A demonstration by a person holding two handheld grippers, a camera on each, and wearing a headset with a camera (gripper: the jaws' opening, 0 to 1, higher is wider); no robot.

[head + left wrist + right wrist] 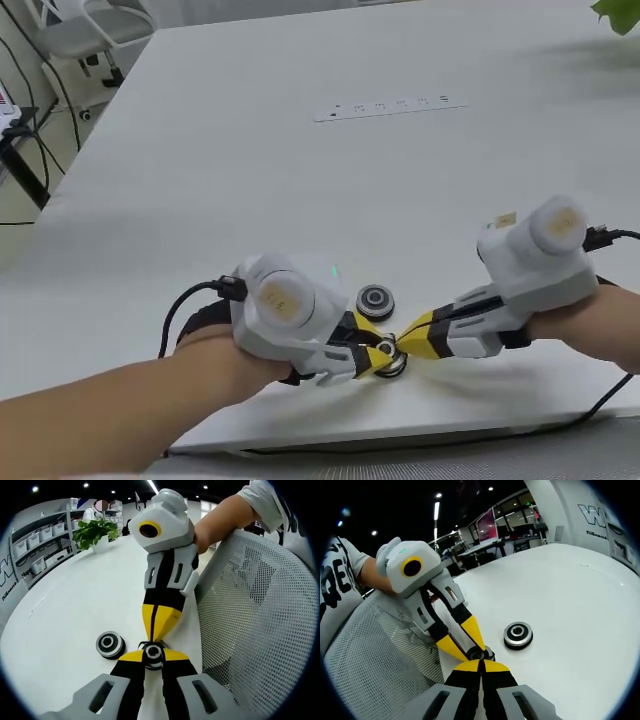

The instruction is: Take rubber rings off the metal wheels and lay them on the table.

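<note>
A small metal wheel (391, 364) with a black rubber ring is held just above the white table (300, 170) near its front edge. My left gripper (376, 356) is shut on the wheel (152, 653), one yellow jaw on each side. My right gripper (402, 346) comes in from the opposite side, and its fingertips (157, 633) are pinched together on the ring at the wheel's rim (481, 654). My right gripper (481, 664) looks fully shut in its own view. A second wheel (376, 298) (110, 645) (518, 634) with its ring on lies flat just beyond them.
A flush power strip (390, 106) sits mid-table. A grey mesh chair back (260, 620) (380, 650) is right behind the table's near edge. A potted plant (95, 530) stands at the far right corner. An office chair (90, 30) is at the far left.
</note>
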